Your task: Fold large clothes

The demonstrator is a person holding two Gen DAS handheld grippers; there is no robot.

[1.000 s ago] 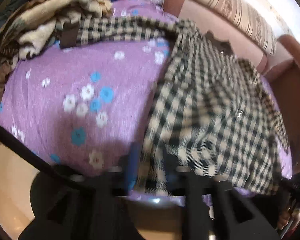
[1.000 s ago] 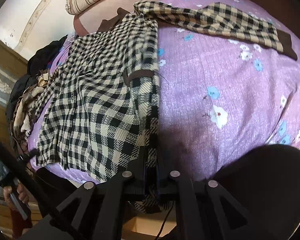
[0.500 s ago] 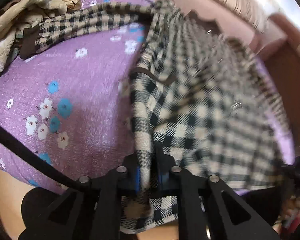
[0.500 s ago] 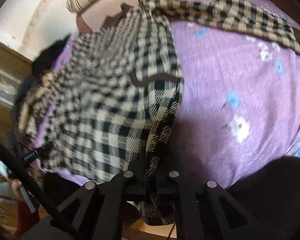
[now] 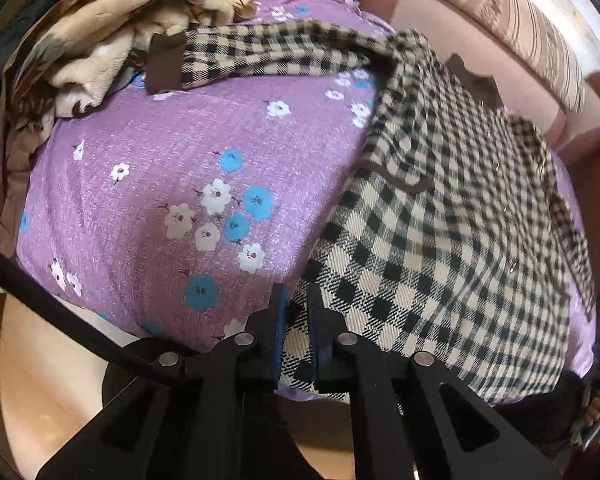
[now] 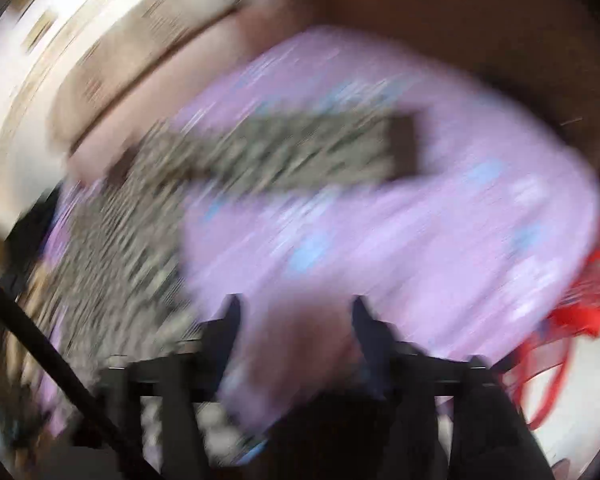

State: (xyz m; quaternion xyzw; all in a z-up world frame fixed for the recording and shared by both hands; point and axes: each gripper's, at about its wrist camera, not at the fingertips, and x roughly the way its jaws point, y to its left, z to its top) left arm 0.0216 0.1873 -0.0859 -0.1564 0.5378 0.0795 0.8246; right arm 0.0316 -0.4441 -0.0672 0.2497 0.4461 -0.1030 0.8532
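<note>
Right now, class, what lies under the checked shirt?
The checked shirt lies on a purple flowered bedspread, which shows beside it and past its hem. The left tongs pinch its hem. Whatever lies beneath the shirt's middle is covered.

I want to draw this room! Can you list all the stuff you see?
shirt: one, black-and-cream check, spread on the bed's right side, one sleeve stretched across the far end
bedsheet: one, purple with white and blue flowers, under the shirt
blanket: one, cream and brown, bunched at the far left
pillow: one, beige with brown stripes, far right
red thing: one, right of the bed, too blurred to name
left tongs: black, shut on the shirt's hem
right tongs: black, open, holding nothing
</note>
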